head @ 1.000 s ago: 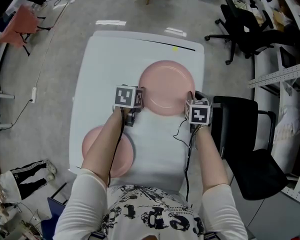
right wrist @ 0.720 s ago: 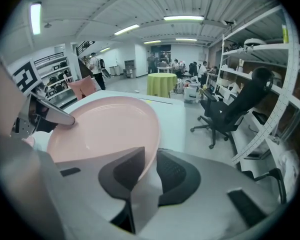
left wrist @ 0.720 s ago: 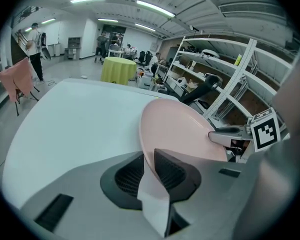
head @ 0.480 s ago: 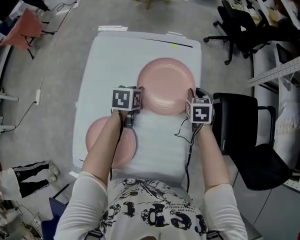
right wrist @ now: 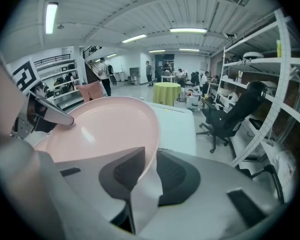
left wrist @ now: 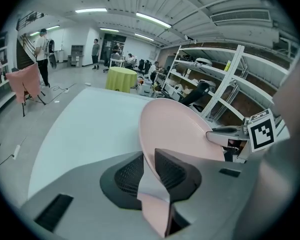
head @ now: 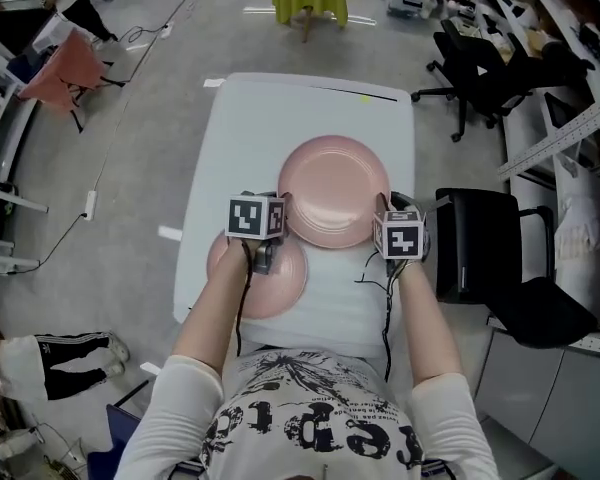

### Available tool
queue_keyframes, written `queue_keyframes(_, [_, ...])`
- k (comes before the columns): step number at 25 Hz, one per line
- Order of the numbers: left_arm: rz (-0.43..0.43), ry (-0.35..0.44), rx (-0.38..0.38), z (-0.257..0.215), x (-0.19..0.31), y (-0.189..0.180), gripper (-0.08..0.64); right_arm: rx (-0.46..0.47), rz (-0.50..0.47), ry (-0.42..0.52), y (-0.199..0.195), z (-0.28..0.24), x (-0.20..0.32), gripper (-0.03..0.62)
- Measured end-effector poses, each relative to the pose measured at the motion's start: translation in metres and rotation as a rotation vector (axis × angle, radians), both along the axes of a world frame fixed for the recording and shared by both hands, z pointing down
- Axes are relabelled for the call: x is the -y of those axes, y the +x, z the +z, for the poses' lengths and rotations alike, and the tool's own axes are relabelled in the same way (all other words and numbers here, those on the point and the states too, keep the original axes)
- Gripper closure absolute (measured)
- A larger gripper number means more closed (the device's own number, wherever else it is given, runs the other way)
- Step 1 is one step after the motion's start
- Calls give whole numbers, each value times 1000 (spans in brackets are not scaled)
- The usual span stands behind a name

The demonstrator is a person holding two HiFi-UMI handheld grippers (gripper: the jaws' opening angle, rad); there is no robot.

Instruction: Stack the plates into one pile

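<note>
Across the white worktop (head: 230,138), the lifted plate (head: 332,190) has come nearer the person than a second ago. It now overlaps the far right edge of the lower plate (head: 278,288), which lies flat at the worktop's near left. The left gripper (head: 282,214) and right gripper (head: 384,208) take opposite rims, likely to keep the plate level while it travels. Both pairs of fingers (left wrist: 176,173) are clamped on its rim. It probably needs to go further left before lowering.
</note>
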State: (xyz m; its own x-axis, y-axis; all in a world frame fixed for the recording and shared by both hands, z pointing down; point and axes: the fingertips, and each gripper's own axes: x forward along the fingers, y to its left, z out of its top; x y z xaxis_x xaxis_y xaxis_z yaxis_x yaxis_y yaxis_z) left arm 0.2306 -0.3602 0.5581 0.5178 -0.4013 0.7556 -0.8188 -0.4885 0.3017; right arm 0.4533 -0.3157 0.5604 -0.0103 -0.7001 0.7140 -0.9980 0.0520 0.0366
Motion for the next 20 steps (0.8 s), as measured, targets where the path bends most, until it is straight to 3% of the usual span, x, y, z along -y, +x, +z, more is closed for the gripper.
queue_keyframes(13, [-2, 4, -32, -9, -84, -178, 479, 10, 10, 11, -178, -10, -85, 512])
queue_keyframes(20, [-12, -7, -17, 12, -122, -235, 479, 6, 25, -22, -234, 11, -124, 512])
